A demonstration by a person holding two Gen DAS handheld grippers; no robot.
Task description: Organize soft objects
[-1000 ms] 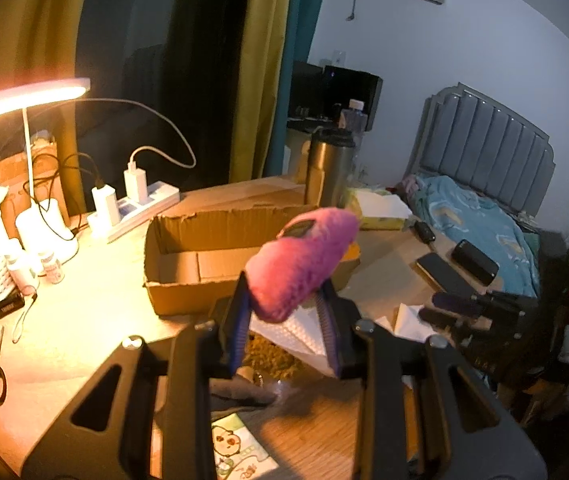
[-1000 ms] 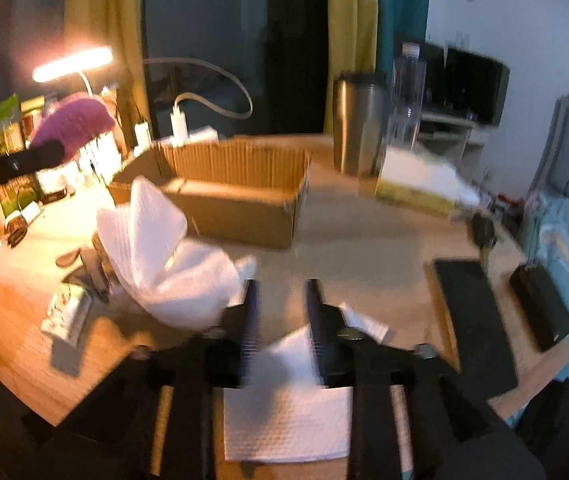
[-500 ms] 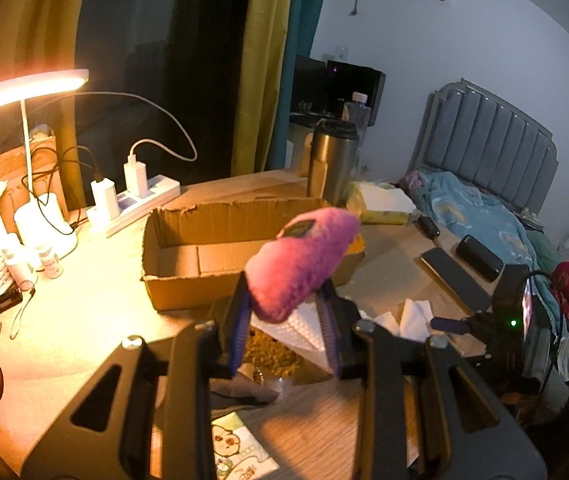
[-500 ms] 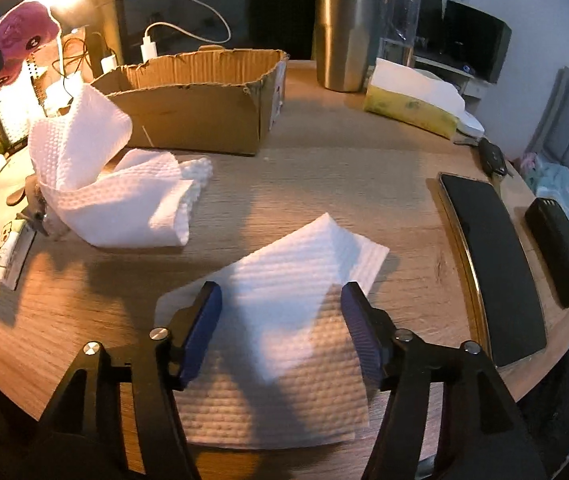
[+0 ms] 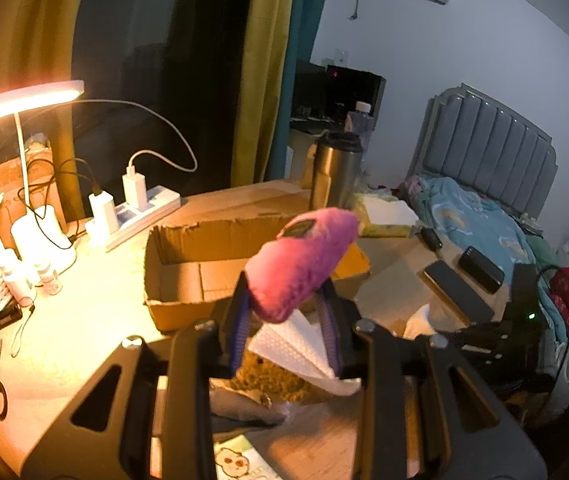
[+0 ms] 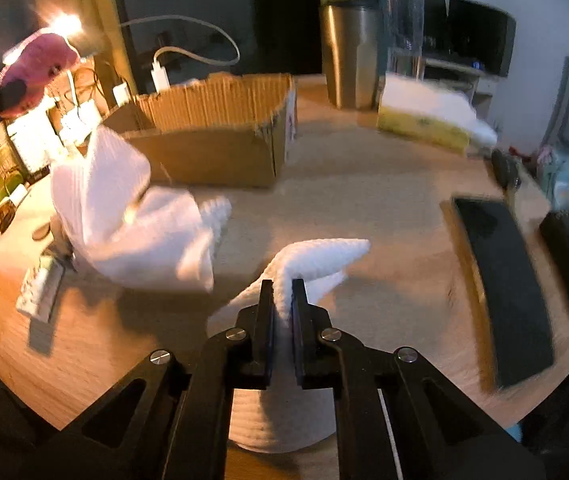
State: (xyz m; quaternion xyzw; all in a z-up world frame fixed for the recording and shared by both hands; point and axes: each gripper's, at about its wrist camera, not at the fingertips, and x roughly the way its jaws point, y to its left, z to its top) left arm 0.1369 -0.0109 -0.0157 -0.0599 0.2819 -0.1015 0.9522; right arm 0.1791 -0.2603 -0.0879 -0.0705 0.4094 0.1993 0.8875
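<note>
Right wrist view shows the right gripper (image 6: 283,296), its jaws just closed, pinching a white paper towel (image 6: 316,258) on the table (image 6: 396,208), cardboard box (image 6: 220,136) at eleven o'clock, while the left gripper (image 5: 284,316) clamps a pink plush toy (image 5: 302,262).

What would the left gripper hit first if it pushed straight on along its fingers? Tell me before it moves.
Probably the cardboard box. The left gripper, shut on the pink plush toy, points slightly downward over the crumpled white paper towel toward the box's near wall; depth is unclear, so it may clear the rim.
</note>
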